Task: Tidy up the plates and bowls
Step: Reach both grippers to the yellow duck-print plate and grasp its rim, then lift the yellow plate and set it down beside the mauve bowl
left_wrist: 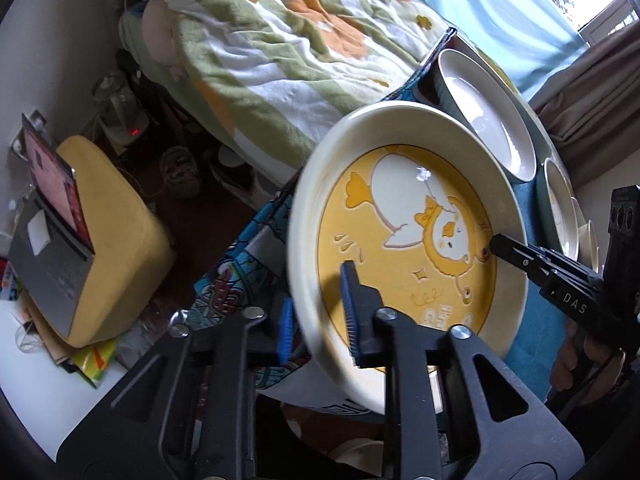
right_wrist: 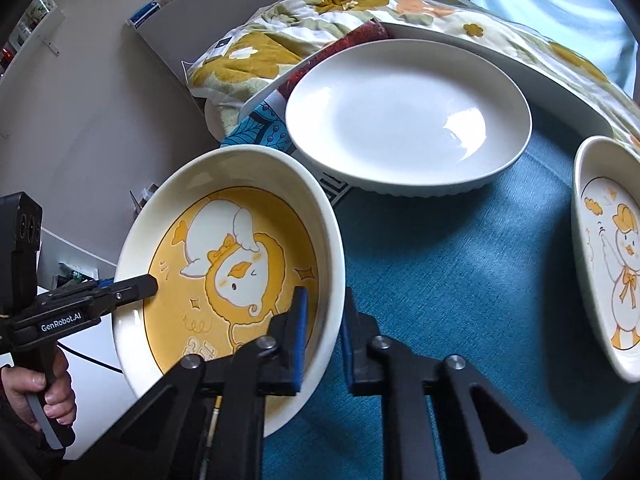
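Gripping the round cream ceramic plate with the yellow duck-print centre from opposite rims: both grippers are clamped on it. The plate sits tilted at the near left edge of the teal cloth-covered table, part of it overhanging the patterned cloth border.

Left gripper has one blue pad inside the rim and one outside, pinching the wall. Right gripper does the same on the far side, jaws narrow around the rim.

Step looks like pick-up of the first plate for stacking. Next move probably calls for a level, synchronized lift, then carrying it toward the plain white oval bowl or the white duck-print dish at the right edge. Which target is intended can't be told.

Risk: uneven lift twists the rim out of one pad.
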The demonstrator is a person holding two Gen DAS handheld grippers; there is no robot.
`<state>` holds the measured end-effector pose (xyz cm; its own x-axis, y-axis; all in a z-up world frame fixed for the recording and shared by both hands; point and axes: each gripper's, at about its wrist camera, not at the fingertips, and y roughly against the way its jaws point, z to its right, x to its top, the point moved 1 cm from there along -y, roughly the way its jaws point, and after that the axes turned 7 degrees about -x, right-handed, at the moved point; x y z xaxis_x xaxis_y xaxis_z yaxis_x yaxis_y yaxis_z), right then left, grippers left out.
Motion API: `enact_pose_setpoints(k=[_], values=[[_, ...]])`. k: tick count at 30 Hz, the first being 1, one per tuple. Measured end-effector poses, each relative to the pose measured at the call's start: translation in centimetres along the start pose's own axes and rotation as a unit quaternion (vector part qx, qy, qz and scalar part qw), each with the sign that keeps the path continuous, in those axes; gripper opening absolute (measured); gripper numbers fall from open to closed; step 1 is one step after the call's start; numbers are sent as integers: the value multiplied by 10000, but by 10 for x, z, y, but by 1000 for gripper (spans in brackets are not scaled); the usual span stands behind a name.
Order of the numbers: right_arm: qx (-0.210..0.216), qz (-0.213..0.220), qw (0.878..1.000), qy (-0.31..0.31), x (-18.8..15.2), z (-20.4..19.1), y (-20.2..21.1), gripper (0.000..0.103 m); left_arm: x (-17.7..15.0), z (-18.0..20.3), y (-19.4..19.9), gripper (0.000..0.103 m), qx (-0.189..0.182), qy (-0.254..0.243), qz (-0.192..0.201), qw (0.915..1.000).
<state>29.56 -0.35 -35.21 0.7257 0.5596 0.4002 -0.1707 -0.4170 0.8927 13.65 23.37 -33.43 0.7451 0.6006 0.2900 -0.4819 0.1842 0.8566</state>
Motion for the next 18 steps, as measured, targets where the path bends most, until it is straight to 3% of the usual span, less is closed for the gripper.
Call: enact_pose_setpoints(k=[18], values=[[-65,203,9996,210,-3,-10,8,12,-7,15,17,16,500,-515,261,9971]])
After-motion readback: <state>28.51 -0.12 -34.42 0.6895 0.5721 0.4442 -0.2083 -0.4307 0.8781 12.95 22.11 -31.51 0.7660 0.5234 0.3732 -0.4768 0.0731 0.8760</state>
